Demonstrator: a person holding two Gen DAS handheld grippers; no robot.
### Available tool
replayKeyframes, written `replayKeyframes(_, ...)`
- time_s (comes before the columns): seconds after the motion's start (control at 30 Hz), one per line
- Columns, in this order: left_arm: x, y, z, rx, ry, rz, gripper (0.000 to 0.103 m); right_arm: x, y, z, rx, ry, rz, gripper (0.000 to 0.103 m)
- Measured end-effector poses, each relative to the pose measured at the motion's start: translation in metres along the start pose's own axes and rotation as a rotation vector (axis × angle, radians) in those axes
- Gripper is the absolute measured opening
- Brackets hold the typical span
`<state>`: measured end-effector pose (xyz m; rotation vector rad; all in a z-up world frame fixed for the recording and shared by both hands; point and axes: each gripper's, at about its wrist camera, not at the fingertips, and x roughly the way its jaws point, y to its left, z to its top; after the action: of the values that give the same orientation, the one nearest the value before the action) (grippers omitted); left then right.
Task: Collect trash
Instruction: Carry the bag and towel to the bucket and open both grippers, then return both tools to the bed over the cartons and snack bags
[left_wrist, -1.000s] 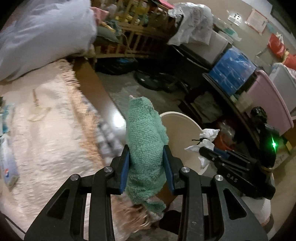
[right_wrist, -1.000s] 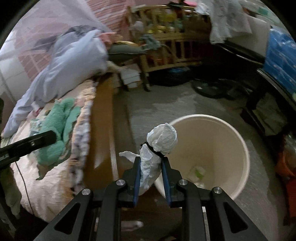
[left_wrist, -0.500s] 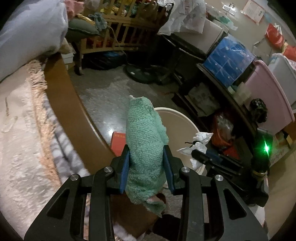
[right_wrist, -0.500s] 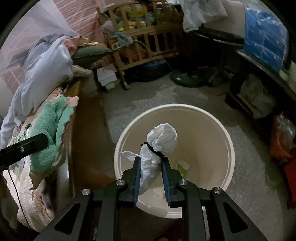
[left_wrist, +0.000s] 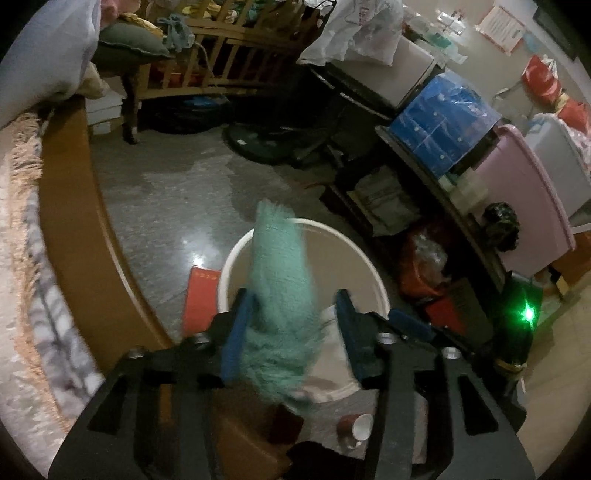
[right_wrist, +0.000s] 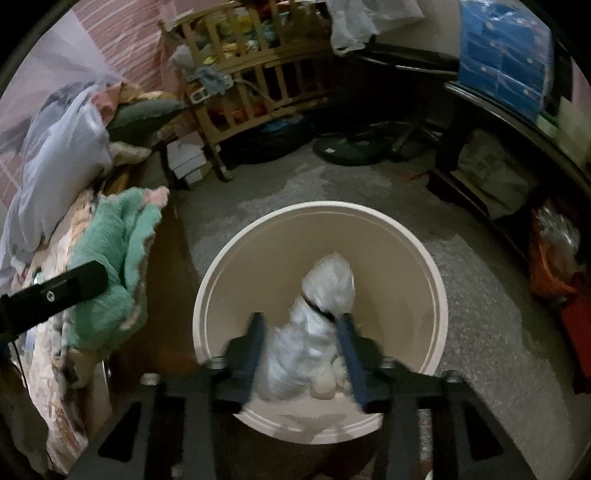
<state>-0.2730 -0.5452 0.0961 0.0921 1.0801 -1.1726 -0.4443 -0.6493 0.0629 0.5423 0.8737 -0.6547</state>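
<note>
Step in hand: I read this as the drop. Both claws are over the cream bin (right_wrist: 424, 258), letting go of what they carried.

Left claw (left_wrist: 291, 328): its jaws have just been opening and now stand apart. The green cloth (left_wrist: 280, 295) is between them, blurred, brushing the left pad with a clear gap to the right pad; I judge it is slipping free.

Right claw (right_wrist: 301, 349): its jaws have just been opening too. The white tied bag (right_wrist: 314, 321) sits between them, blurred. I see a gap on the left side; whether the right pad touches it I cannot tell. It looks released rather than clamped.

Where the trash is: both pieces are above the bin's mouth, inside the line of the rim, with other pale wads lying at the bottom.

Nearby: a red booklet (left_wrist: 201, 299) lies on the floor just beside the bin, and a small cup (left_wrist: 356, 424) on the floor near my left claw. The bed (right_wrist: 55, 332) is off to my left.

Next move calls for: spreading the jaws fully so nothing snags on a pad, waiting until both pieces are in the bin, then lifting clear of the rim and going for the next piece of rubbish.
</note>
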Motion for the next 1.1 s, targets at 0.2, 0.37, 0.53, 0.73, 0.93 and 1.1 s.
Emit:
replayKeyframes(0.2,-0.007,0.002,-0.002,0.001,0.002,0.018,0.056,-0.002,-0.005,-0.002,0.014,-0.005,-0.002,0.045)
replayKeyframes(0.37,-0.024,0.012,-0.008,-0.007,-0.020,0.073,0.056,-0.001,0.002,-0.002,-0.003,0.007,0.010,0.045)
replayKeyframes(0.53,-0.048,0.028,-0.018,-0.014,-0.050,0.155,0.056,-0.003,0.012,-0.006,-0.032,0.003,0.024,0.045)
replayKeyframes(0.73,-0.075,0.048,-0.036,-0.011,-0.074,0.227,0.056,-0.007,0.035,-0.010,-0.078,-0.001,0.053,0.045)
replayKeyframes(0.93,-0.105,0.069,-0.052,-0.009,-0.106,0.298,0.056,-0.017,0.070,-0.017,-0.132,-0.021,0.083,0.047)
replayKeyframes(1.1,-0.128,0.084,-0.063,-0.030,-0.133,0.338,0.056,-0.023,0.102,-0.028,-0.168,-0.027,0.114,0.057)
